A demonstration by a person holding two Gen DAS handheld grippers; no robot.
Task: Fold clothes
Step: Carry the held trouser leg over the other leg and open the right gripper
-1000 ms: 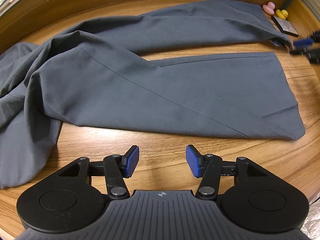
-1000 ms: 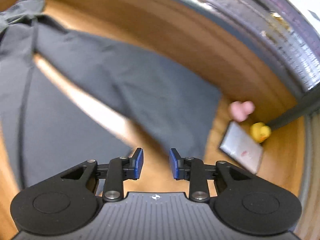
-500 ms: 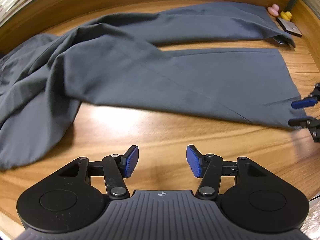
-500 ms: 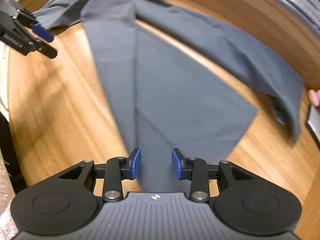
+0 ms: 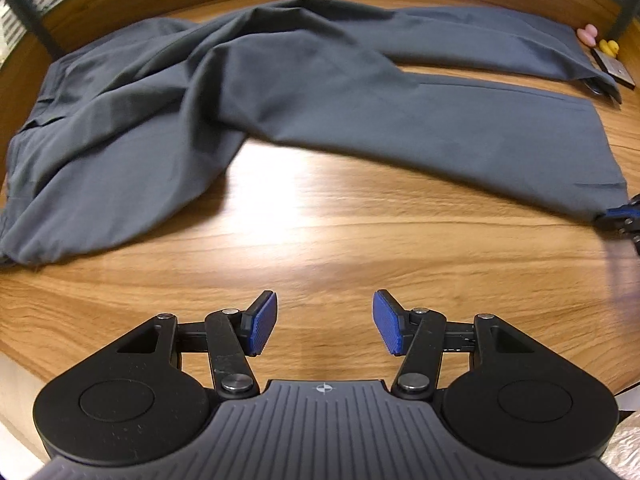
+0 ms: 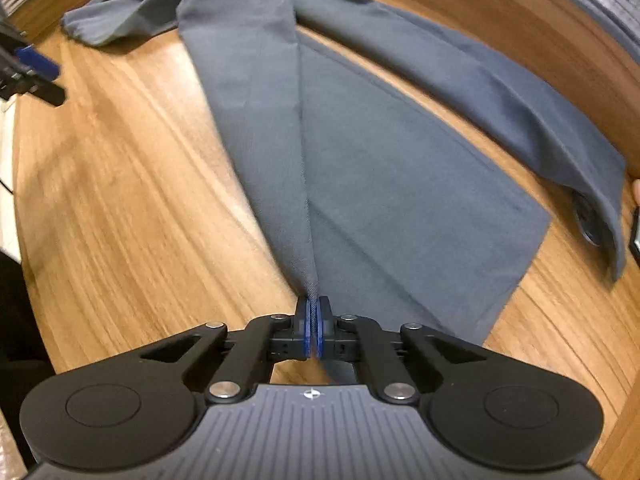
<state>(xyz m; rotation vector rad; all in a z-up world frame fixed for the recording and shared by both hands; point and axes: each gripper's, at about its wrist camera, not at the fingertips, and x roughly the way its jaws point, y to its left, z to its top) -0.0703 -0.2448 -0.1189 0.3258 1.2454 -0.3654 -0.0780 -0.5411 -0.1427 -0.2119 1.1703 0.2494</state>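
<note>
Fingers of the right gripper (image 6: 313, 330) pinch the grey trousers' (image 5: 304, 92) hem — left gripper (image 5: 324, 328) spread wide, empty.

We see an indoor work surface, likely a home or test room: a wooden table (image 5: 320, 232) with a raised wooden edge. At its far corner sit a yellow toy duck (image 5: 609, 46), a pink toy (image 5: 586, 33) and a dark metal post (image 5: 626, 4)
</note>
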